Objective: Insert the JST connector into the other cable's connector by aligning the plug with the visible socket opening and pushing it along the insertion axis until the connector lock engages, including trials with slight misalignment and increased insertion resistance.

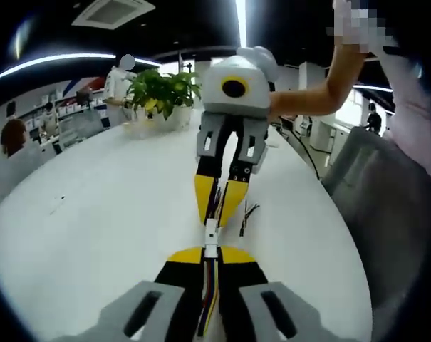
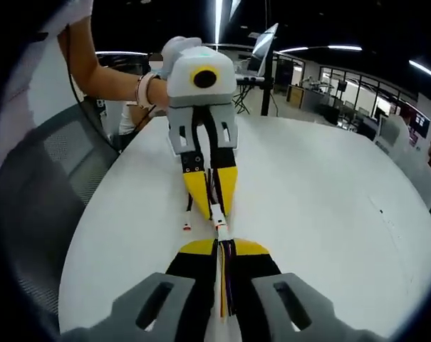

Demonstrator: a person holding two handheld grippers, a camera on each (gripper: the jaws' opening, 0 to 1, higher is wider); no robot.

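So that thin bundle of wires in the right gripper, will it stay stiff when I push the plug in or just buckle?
Probably buckle if gripped far back: the wires look thin and loose. The right gripper pinches them close behind the white plug, so that short stretch should hold fairly straight. The spare lead hanging off the left gripper droops freely, suggesting these cables are floppy and light.

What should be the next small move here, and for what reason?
Probably a short, straight push of the two grippers toward each other. In the left gripper view, the left gripper and the right gripper each clamp a cable, and the white connectors meet end to end between them, roughly in line. Whether the lock has engaged cannot be told, so press gently along that axis.
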